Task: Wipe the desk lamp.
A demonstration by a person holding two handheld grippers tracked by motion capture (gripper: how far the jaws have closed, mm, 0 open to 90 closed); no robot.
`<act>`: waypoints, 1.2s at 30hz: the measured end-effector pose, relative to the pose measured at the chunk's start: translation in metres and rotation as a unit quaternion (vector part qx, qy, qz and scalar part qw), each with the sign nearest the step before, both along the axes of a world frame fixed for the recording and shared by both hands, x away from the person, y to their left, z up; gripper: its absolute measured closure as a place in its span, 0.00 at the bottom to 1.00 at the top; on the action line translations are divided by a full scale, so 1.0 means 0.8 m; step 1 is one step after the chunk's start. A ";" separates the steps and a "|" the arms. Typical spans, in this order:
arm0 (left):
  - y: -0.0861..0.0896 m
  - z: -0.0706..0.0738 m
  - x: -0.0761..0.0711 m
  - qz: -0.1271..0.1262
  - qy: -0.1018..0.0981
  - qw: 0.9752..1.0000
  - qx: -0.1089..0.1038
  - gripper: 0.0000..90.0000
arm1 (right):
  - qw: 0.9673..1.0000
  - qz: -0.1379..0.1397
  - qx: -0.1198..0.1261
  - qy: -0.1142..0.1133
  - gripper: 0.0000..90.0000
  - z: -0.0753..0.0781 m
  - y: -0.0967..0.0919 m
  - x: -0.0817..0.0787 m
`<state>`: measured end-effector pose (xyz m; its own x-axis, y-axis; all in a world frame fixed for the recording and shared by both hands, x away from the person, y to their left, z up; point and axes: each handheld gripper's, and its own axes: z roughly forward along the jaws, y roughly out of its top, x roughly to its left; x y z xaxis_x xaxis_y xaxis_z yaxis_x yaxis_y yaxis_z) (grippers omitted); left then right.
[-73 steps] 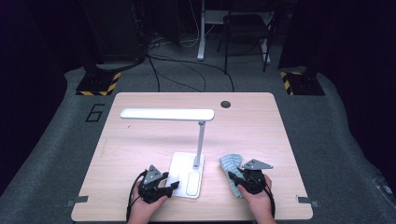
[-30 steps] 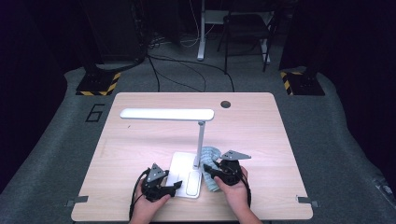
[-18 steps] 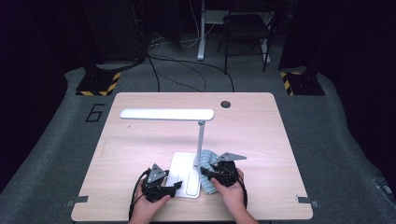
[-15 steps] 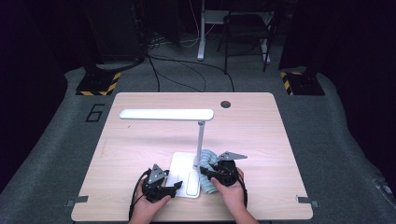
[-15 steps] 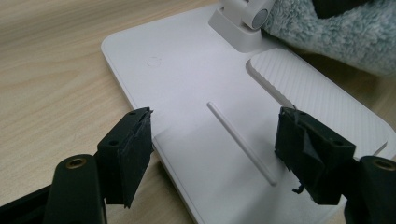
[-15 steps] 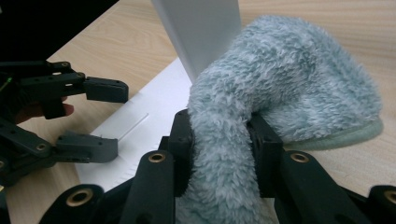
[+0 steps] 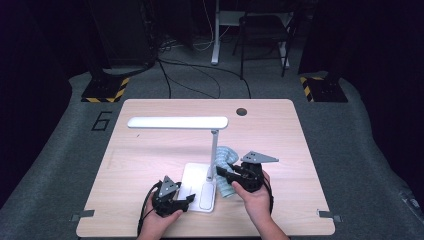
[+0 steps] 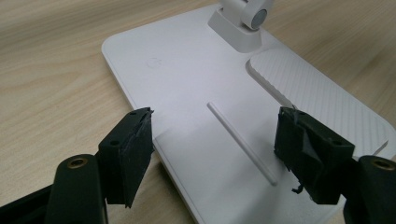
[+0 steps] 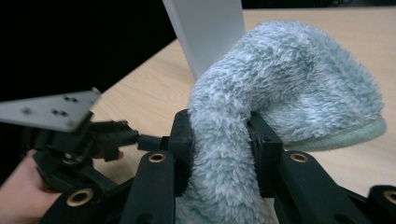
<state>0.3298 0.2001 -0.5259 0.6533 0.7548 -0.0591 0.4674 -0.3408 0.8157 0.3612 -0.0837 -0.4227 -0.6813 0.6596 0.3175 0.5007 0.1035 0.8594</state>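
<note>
A white desk lamp stands on the table, with its flat base (image 7: 191, 173), thin pole (image 7: 213, 151) and long head (image 7: 177, 122). My right gripper (image 7: 223, 173) is shut on a fluffy pale blue-green cloth (image 7: 228, 153) and holds it against the right side of the pole. In the right gripper view the cloth (image 9: 289, 79) bulges between the jaws of my right gripper (image 9: 219, 140), with the pole (image 9: 210, 32) just behind. My left gripper (image 7: 184, 199) stands open at the base's front left corner. Its jaws straddle the base (image 8: 187, 79) in the left gripper view, left gripper (image 8: 215, 154) low over it.
The wooden table (image 7: 150, 150) has a round cable hole (image 7: 242, 111) at its far edge. The base carries a ribbed pad (image 8: 317, 98) beside the pole's foot (image 8: 247, 14). A chair (image 7: 265, 30) and floor cables lie beyond the table.
My right gripper carried the cloth from the table's right side to the lamp pole, then rose along it. The left gripper stayed put at the base.
</note>
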 end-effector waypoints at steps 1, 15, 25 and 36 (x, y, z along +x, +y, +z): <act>0.000 0.000 0.000 -0.001 -0.001 1.000 0.001 0.31 | 1.000 0.003 -0.001 -0.010 0.75 0.008 -0.001 0.000; -0.001 -0.001 0.000 0.003 -0.008 1.000 0.000 0.31 | 0.998 0.007 0.018 -0.066 0.75 0.062 -0.007 -0.002; -0.001 -0.001 -0.001 0.003 -0.006 1.000 -0.002 0.31 | 0.999 0.008 -0.026 -0.018 0.75 0.004 0.001 0.007; 0.000 0.000 0.001 0.001 -0.008 1.000 0.002 0.31 | 1.000 0.011 -0.029 -0.003 0.75 -0.006 0.003 0.008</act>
